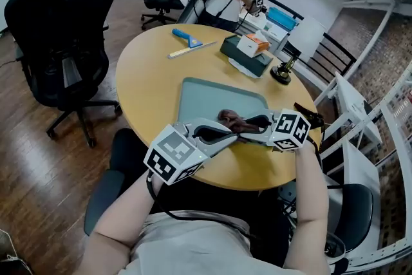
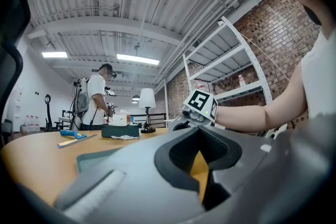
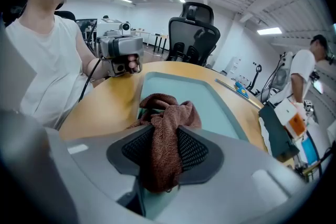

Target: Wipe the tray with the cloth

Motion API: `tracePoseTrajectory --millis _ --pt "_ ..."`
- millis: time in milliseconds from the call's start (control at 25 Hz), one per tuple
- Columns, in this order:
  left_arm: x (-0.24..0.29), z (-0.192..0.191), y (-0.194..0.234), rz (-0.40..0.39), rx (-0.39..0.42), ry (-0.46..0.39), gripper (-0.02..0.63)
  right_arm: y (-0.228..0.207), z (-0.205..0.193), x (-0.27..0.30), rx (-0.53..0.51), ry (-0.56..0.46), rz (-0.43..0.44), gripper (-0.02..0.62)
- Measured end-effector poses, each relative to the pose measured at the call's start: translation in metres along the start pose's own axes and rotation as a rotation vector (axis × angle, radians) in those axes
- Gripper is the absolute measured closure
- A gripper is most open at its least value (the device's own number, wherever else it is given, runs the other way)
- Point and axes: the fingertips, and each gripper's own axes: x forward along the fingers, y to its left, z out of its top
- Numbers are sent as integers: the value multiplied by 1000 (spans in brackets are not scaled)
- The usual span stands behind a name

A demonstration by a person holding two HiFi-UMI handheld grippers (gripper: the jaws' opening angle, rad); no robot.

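— Where is everything?
— A round, smooth wooden worktop carries a flat grey-green tray with rounded corners. My right gripper pinches a bunched, nubbly brown cloth in its jaws over the tray's near edge. My left gripper has its jaws pressed together on nothing.
— Which step?
— Wiping looks about to begin; next I'd press the cloth flat and sweep across
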Motion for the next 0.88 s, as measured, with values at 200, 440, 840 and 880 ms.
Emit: tracePoseTrajectory --millis 200,440,840,880 --pt "0 -1 -3 -19 -2 10 604 -1 -22 -18 36 27 -17 457" --pt "1 -2 -3 -28 1 6 604 -12 -44 -29 71 53 -60 456" --pt "0 0 -4 -26 5 1 604 -49 -62 -31 158 63 -168 457" --pt "0 0 -3 -22 6 0 604 -50 -55 -26 146 57 -159 457"
